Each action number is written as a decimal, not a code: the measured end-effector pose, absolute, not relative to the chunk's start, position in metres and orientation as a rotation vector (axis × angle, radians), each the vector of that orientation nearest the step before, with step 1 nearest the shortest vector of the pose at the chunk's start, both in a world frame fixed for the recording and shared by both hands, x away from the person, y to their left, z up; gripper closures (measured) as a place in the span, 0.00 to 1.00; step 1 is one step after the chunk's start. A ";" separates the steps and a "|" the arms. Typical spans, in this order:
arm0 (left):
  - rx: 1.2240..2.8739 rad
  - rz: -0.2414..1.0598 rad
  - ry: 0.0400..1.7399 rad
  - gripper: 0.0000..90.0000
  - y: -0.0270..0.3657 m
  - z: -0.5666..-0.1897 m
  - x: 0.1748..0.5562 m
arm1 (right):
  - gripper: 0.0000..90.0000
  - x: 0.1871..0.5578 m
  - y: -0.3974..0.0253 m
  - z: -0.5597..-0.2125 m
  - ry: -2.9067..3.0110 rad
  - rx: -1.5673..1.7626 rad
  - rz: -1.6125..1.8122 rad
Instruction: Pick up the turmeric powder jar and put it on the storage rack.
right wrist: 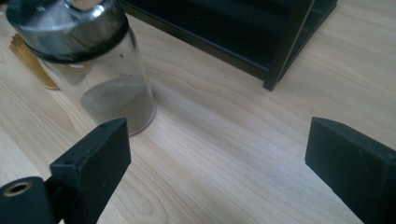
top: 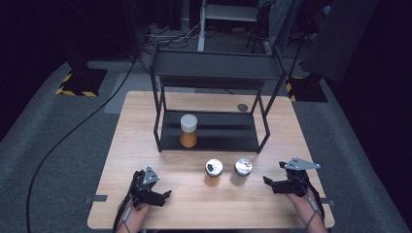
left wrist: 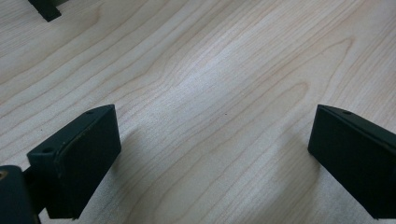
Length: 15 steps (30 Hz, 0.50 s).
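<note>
Two small jars with shiny metal lids stand on the wooden table: one with amber contents (top: 214,172) and a clear one with grey powder (top: 242,170) (right wrist: 100,65). A taller orange jar with a white lid (top: 188,130) stands on the lower shelf of the black rack (top: 209,141). My left gripper (top: 163,196) (left wrist: 212,158) is open low over bare wood at the front left, nothing between its jaws. My right gripper (top: 273,174) (right wrist: 219,163) is open at the front right, with the clear jar just ahead and left of its jaws.
The black two-level rack (right wrist: 280,42) stands in the middle of the table, its top shelf (top: 216,65) bare. A round grey disc (top: 242,107) lies in the table behind it. Black cables (top: 63,141) run over the grey floor to the left.
</note>
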<state>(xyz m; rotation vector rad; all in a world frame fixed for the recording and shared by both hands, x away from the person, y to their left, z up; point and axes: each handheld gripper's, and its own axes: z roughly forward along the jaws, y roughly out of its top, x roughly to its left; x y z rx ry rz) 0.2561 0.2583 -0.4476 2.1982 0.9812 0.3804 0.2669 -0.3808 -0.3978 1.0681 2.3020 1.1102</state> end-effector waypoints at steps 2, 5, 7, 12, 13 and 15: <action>2.198 0.381 0.981 0.03 0.258 -0.448 0.256 | 0.07 0.267 -0.380 -0.393 2.302 1.062 1.113; 2.198 0.380 0.981 0.03 0.258 -0.448 0.256 | 0.07 0.266 -0.378 -0.386 2.303 1.052 1.126; 2.198 0.380 0.982 0.03 0.258 -0.448 0.256 | 0.08 0.266 -0.375 -0.381 2.308 1.042 1.126; 2.198 0.380 0.981 0.03 0.258 -0.448 0.256 | 0.08 0.266 -0.368 -0.369 2.318 1.019 1.125; 2.198 0.380 0.981 0.03 0.258 -0.448 0.256 | 0.08 0.267 -0.367 -0.367 2.318 1.017 1.127; 2.198 0.380 0.984 0.03 0.258 -0.447 0.256 | 0.08 0.268 -0.365 -0.363 2.323 1.010 1.125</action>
